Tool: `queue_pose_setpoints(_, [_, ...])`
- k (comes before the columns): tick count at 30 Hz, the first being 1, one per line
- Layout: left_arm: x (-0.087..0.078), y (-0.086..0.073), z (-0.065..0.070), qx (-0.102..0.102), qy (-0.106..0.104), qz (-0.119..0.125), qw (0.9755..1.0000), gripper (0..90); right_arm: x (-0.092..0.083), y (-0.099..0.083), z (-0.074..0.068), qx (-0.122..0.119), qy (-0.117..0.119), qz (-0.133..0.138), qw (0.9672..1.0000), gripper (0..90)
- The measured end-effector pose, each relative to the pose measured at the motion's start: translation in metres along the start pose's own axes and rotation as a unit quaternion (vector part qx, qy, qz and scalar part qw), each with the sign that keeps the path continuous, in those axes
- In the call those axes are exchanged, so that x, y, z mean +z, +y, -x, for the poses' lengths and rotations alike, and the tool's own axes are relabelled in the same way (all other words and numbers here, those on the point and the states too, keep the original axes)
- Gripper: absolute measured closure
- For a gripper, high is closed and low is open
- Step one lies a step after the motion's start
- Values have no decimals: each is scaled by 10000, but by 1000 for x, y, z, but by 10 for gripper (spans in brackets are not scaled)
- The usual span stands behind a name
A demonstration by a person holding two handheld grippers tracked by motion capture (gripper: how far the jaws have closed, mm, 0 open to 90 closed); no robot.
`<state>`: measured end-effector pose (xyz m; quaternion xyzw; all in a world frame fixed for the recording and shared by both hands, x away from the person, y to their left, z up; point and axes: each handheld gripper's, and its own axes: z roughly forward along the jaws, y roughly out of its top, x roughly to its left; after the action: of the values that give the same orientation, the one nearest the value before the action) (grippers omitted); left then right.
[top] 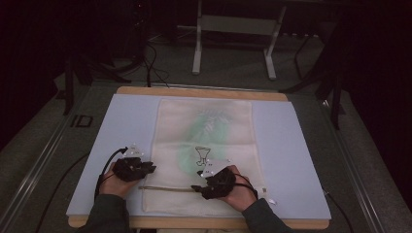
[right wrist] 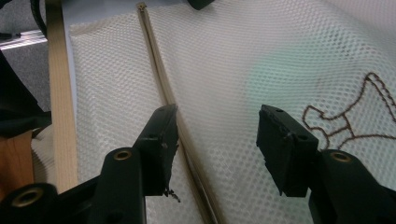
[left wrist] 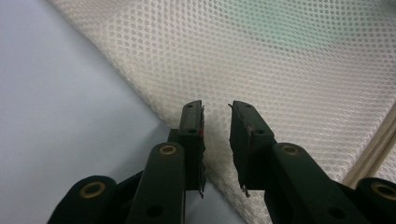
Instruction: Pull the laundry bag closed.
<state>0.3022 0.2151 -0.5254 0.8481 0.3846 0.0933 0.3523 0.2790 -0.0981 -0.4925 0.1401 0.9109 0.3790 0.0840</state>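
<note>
A white mesh bag [top: 204,145] lies flat on a pale blue mat [top: 121,126], with something green [top: 209,128] showing through it and a brown stitched figure [top: 203,154] on it. Its zipper [top: 165,188] runs across the near end. My left gripper [top: 148,167] sits at the bag's left edge. In the left gripper view its jaws [left wrist: 216,109] stand apart over the mesh edge [left wrist: 210,154], pressing on nothing. My right gripper [top: 197,187] hovers over the zipper, open wide [right wrist: 217,114], with the zipper line [right wrist: 159,79] running between its jaws and the stitched figure [right wrist: 345,121] to their right.
The mat rests on a wooden table whose edge [top: 194,92] shows at the far side and beside the bag [right wrist: 58,93]. Cables trail off the mat's left side [top: 104,170]. A white metal stand [top: 197,53] is on the floor beyond the table.
</note>
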Motion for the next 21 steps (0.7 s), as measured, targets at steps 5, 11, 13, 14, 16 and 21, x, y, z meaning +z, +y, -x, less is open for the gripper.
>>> queue_pose_setpoints(5, [1,0,0,9,-22,-25,10000,740,4,3,-2,-38,43,11,10000,480])
queue_pose_setpoints(11, [1,0,0,-28,-16,-39,10000,747,6,7,-4,-65,79,45,9999,482])
queue_pose_setpoints(13, [1,0,-1,-31,-24,-53,10000,749,9,9,-6,-105,117,40,9999,481])
queue_pose_setpoints(14, [2,0,-1,-27,-25,-55,10000,749,9,10,-7,-99,130,37,9999,482])
queue_pose_setpoints(16, [2,-1,-1,-11,-21,-60,10000,749,11,11,-8,-113,154,33,9998,482])
queue_pose_setpoints(21, [2,-1,-2,-6,-65,-58,10000,745,15,13,-9,-184,194,32,9996,502])
